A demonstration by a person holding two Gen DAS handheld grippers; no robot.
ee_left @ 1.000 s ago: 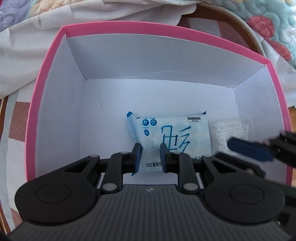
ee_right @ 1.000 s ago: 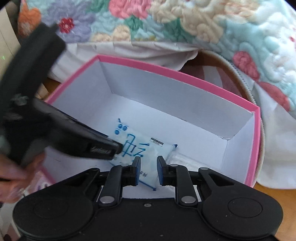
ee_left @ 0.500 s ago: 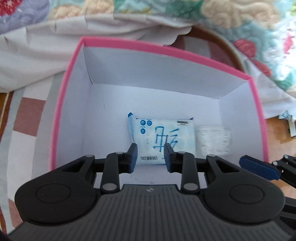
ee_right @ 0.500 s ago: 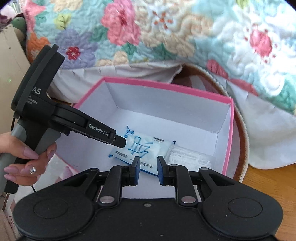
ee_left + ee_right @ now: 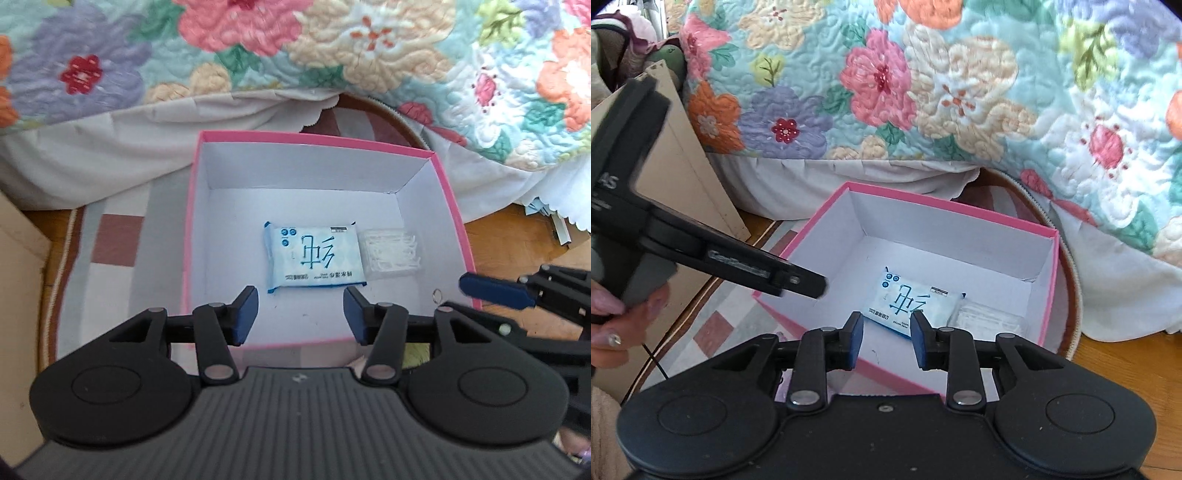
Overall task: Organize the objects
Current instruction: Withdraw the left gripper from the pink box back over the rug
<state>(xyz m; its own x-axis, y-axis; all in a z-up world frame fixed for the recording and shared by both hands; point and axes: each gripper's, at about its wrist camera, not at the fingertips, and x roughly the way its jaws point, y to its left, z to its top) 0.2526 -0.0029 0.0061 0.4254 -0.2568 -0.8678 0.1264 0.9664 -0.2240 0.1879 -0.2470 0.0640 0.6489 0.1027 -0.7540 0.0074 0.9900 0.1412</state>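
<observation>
Jaws of the left gripper are seen opening, empty, above the pink-rimmed white cardboard box. A blue-and-white wet-wipe packet is laid flat inside, beyond both grippers, with a clear plastic pouch touching its right edge. The right gripper is opening too, nothing held.

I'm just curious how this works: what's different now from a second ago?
Both claws have pulled up and back out of the pink box. The left claw, shut a second ago, is opening with nothing between its fingers; the right claw is starting to open too, also empty. The blue-and-white wipes packet and the clear packet beside it lie where they were on the box floor.
</observation>
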